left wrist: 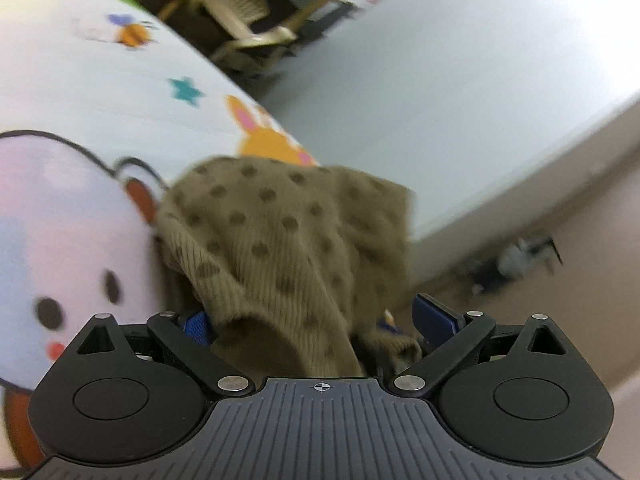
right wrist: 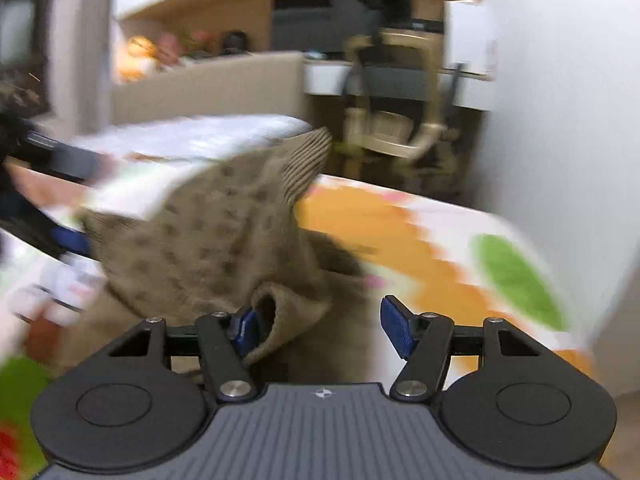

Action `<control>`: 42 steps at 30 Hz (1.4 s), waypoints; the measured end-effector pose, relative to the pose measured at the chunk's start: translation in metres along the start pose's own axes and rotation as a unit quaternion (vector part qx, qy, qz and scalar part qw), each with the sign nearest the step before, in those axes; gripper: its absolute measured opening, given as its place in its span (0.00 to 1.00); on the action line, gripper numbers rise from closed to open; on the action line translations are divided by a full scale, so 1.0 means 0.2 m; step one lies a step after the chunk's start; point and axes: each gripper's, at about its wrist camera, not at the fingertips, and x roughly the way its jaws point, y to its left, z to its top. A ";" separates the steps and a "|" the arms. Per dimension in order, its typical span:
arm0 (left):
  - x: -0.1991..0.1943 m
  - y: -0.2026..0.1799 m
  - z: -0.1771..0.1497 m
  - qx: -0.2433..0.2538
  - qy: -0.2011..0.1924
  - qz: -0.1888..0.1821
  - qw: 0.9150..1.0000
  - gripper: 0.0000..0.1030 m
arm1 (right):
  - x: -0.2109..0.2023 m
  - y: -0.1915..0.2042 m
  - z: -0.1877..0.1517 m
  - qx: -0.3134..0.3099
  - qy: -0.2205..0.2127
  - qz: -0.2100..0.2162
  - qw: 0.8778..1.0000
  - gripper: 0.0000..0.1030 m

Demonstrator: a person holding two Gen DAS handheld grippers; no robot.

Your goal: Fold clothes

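Soft, light knit garment (left wrist: 288, 240) is bunching limp btwn wide-apart L fingers (left wrist: 320, 324), R fingers (right wrist: 320, 328) also standing apart w/ cuff beside one; probably best gripping ribbed hems.

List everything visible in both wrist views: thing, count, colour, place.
Knit garment: 1, brown with darker dots, ribbed edges; bunched between both grippers, draped over the left gripper's fingers, also in the right view.
Cartoon-print sheet: 1, white with orange, teal and green figures; surface under and behind the garment.
Chair: 1, beige frame; background past the sheet, blurred.
Shelf clutter: count unclear, orange and pink; far left background, too blurred to name.
Wall: white, right side.
Left gripper: 1, black with blue pads; jaws apart, cloth lying between them.
Right gripper: 1, black with blue pads; jaws open, cloth at the left pad only.
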 end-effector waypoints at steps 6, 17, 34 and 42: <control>0.22 -0.16 -0.08 0.049 0.040 -0.035 0.997 0.97 | -0.07 -0.22 -0.04 0.054 0.017 -0.025 0.998 0.58; 0.33 -0.29 -0.25 0.155 0.079 -0.021 0.984 0.97 | 0.12 -0.03 0.44 0.008 -0.048 0.094 0.994 0.58; 0.09 -0.33 -0.58 0.316 0.054 0.153 0.935 0.97 | -0.03 -0.03 0.23 -0.080 -0.020 -0.003 0.997 0.59; -0.08 -0.29 -0.45 0.297 -0.001 0.169 0.940 0.97 | -0.21 0.38 0.15 -0.219 -0.050 0.085 0.971 0.58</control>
